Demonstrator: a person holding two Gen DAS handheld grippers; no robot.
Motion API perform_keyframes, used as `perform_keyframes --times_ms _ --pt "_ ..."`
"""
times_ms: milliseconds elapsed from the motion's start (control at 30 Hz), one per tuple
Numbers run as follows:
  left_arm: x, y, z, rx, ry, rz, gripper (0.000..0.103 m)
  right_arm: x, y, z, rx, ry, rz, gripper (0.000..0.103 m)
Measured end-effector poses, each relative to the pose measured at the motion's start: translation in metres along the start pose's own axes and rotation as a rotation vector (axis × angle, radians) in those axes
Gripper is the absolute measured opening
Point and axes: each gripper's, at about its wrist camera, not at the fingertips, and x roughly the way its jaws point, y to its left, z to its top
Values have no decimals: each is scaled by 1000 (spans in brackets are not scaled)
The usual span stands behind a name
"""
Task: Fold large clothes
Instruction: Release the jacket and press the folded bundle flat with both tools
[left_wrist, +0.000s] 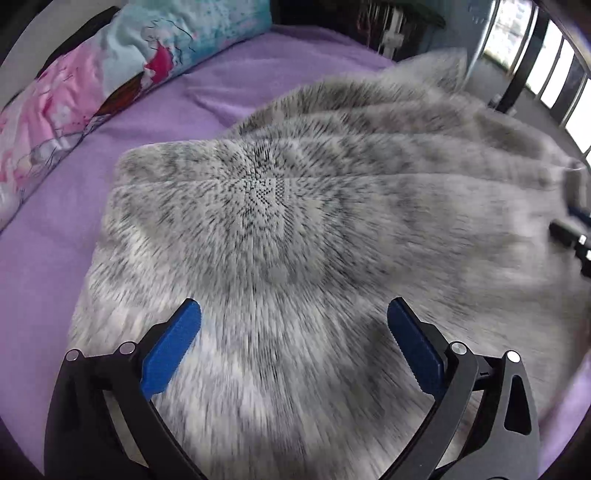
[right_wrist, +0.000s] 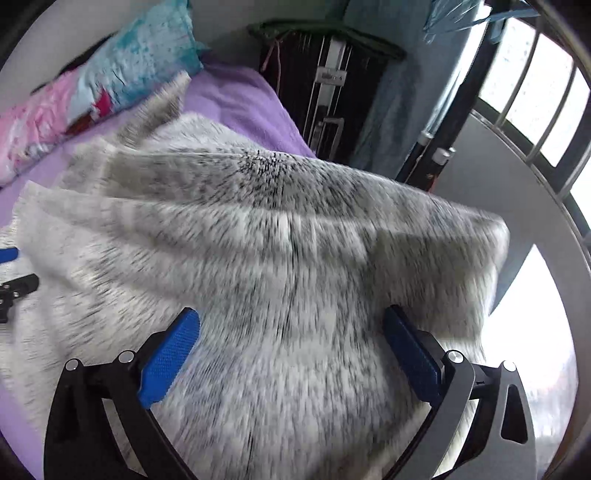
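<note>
A large grey speckled knit garment (left_wrist: 295, 221) lies spread in folds on the purple bed sheet (left_wrist: 44, 258). My left gripper (left_wrist: 293, 314) is open, its blue pads apart just above the garment's near part, holding nothing. My right gripper (right_wrist: 291, 317) is open too, over the garment (right_wrist: 277, 240) near its right side by the bed's edge. The right gripper's tip shows at the right edge of the left wrist view (left_wrist: 570, 232). The left gripper's tip shows at the left edge of the right wrist view (right_wrist: 14, 284). Both views are motion-blurred.
A pink and turquoise printed pillow (left_wrist: 92, 85) lies along the far left of the bed. A dark rack (right_wrist: 328, 92) and a teal cloth hang beyond the bed's far end. A barred window (right_wrist: 535, 110) is at the right.
</note>
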Motion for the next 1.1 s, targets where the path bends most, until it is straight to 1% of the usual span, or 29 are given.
perform_keyframes --times_ms 33,67,133,167,233,267,300,333,400,433,500,533,600,633,700,767,800,833,867,933,1033,1100 --pt "-18 4 -7 -28 -24 -24 97 -15 -2 -7 21 -8 12 97" --pt "-31 8 -16 -45 -37 -23 97 -34 -3 -19 44 -19 11 97" --pt "-44 14 -36 -47 -41 1 97 -51 -5 -40 63 -1 1 97" --pt "-47 18 -47 -47 -45 28 97 -53 -6 -54 74 24 -10 97" --pt "-36 25 -66 -35 -29 34 97 -36 -11 -75 97 93 2 97" --pt "-29 24 -69 -8 -15 47 97 -30 -15 -83 116 92 28 98" --pt "-17 21 -75 40 -6 61 98 -23 -17 -85 116 94 44 98" --pt "-12 21 -76 51 -5 60 98 -16 -18 -85 116 104 50 98" --pt "-6 29 -73 4 2 43 98 -7 -21 -80 146 119 50 99" --pt "-7 28 -69 -24 12 60 98 -7 -20 -77 153 123 39 99" --pt "-10 25 -63 -26 30 94 97 -15 -16 -75 150 130 17 98" --pt "-18 24 -62 -38 22 94 97 -19 -15 -69 146 129 10 98" --pt "-33 25 -63 -83 28 68 97 -39 -9 -65 140 117 11 98" --pt "-42 25 -65 -91 26 72 97 -52 -6 -64 134 101 12 98" --pt "-70 21 -69 -86 6 77 97 -83 7 -62 94 58 3 98" --pt "-97 16 -75 -83 -11 86 97 -118 19 -62 87 28 20 98" --pt "-114 11 -78 -70 -25 124 97 -137 24 -62 95 28 36 98" --pt "-128 3 -81 -38 -18 179 97 -148 25 -61 101 29 44 98" --pt "-140 -7 -83 -11 -1 203 97 -170 29 -62 106 28 53 98" --pt "-167 -15 -87 11 -7 179 97 -199 36 -64 105 26 68 98" --pt "-215 -22 -85 43 -54 159 97 -248 43 -75 101 15 62 98" --pt "-254 -24 -85 19 -80 131 97 -278 48 -80 101 18 53 98"
